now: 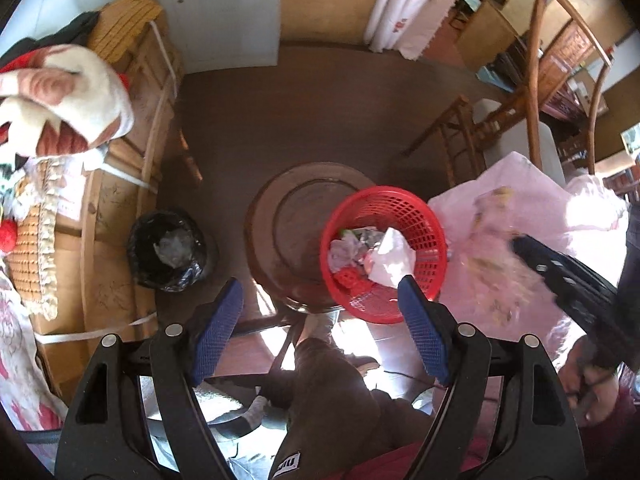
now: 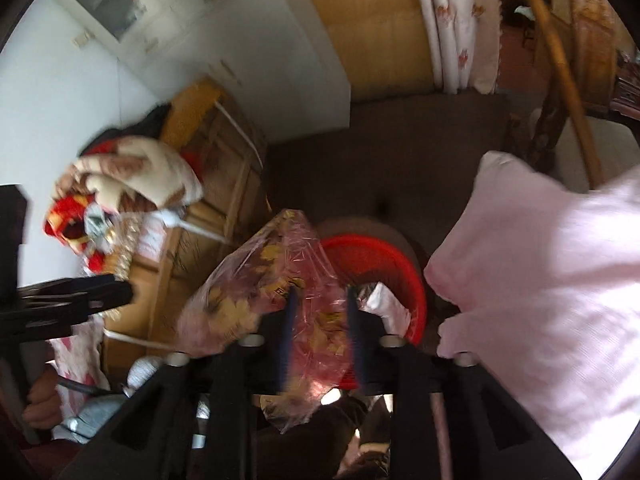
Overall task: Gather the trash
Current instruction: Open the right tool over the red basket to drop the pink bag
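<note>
Red basket [image 1: 416, 216] of crumpled paper sits below my left gripper [image 1: 320, 320], jaws spread and empty. A crinkly wrapper [image 2: 280, 288] lies between my right gripper's [image 2: 320, 336] parted jaws, blurred.

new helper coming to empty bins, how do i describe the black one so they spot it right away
Find the round brown stool with the red basket on it. On the floor beside it, against the wooden furniture, stands the bin: black liner, not red mesh.
</note>
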The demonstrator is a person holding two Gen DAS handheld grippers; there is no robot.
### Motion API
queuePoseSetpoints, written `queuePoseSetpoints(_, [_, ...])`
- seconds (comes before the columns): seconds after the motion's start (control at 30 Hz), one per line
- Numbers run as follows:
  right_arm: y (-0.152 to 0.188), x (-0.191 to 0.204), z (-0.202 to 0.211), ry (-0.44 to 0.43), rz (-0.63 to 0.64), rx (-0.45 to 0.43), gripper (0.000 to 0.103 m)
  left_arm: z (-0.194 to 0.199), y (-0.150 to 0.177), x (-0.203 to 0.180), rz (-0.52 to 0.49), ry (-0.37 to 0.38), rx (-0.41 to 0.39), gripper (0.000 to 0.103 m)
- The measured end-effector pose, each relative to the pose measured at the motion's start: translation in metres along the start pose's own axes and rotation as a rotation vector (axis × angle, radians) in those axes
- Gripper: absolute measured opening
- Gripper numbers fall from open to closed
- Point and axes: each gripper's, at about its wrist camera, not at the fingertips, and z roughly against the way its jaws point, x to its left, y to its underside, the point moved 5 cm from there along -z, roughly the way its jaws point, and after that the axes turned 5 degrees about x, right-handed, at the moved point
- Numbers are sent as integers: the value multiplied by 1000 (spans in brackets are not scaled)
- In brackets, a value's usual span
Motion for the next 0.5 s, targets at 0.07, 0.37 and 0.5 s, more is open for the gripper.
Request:
queuePoseSetpoints(0.07, [-3, 2, -10, 7, 8, 15, 39, -1, 0, 6, 16, 3, 2, 77])
queuePoseSetpoints(0.37, [1, -2, 8, 28, 7, -33, 40, -5, -9, -1, -16, 34, 7, 77])
queuePoseSetpoints(0.5, [6, -12, 32, 50, -35, -80, 40, -5, -20, -23, -78, 62, 0, 77])
